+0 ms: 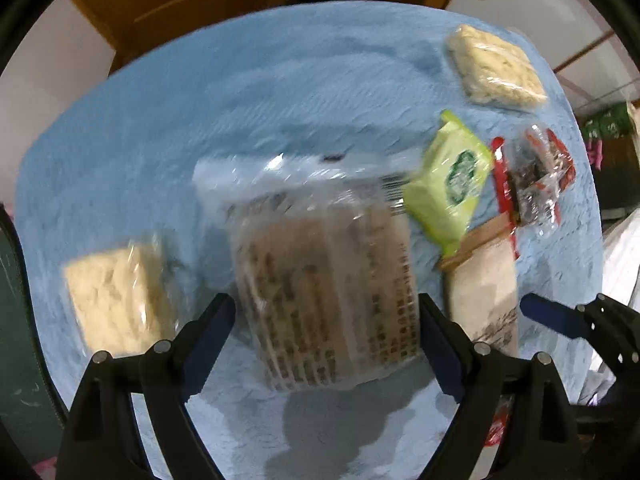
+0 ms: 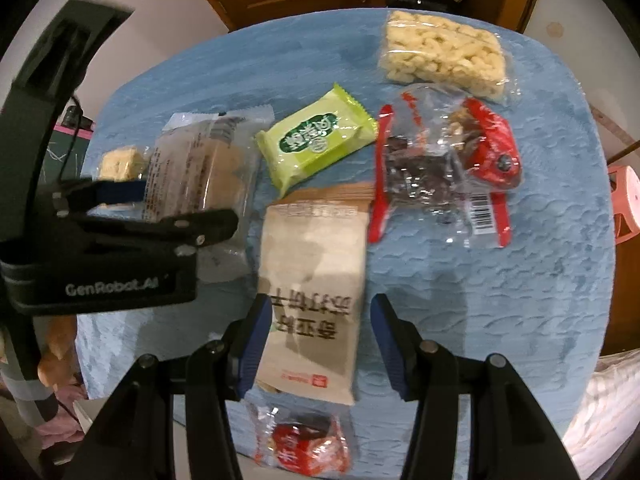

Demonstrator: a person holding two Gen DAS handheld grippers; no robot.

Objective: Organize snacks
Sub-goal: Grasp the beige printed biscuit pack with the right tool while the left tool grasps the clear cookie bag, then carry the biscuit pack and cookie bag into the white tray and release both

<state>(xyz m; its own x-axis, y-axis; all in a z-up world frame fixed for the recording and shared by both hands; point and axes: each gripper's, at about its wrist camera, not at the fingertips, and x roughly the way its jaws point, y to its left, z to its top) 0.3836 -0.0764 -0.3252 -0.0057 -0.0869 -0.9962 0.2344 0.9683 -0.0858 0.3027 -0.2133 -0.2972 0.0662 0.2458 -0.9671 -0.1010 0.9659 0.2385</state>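
Shows snacks laid out on a blue cloth (image 1: 280,100), both grippers pointing down at them. Starts at far left with a pale puffed block (image 1: 116,300) in clear wrap, just outside the left gripper (image 1: 326,300). Finds that gripper spread wide, straddling a clear pack (image 1: 320,264) that lies flat on the cloth; shows no firm press of the fingers on its sides, though the left wrist view is blurred. Reveals brown baked pieces through the pack's film, with small print on the wrapper. Moves right to a sealed green packet (image 2: 316,144) with a round white-and-green mark, tilted, one corner touching the far end of a beige packet (image 2: 316,248). Catches the beige packet lengthwise between the fingers of the right gripper (image 2: 320,300): jaws partly apart, left finger at the packet's edge, right finger clear of it with cloth showing between, so no pinch. Notes dark characters on the beige face and a brown band at the far end, contents hidden. Places a small red-wrapped sweet (image 2: 304,444) just past its near end. Continues right to a clear bag (image 2: 432,168) with red edges, holding dark pieces, and ends beyond it with a second puffed block (image 2: 440,52) near the cloth's far edge
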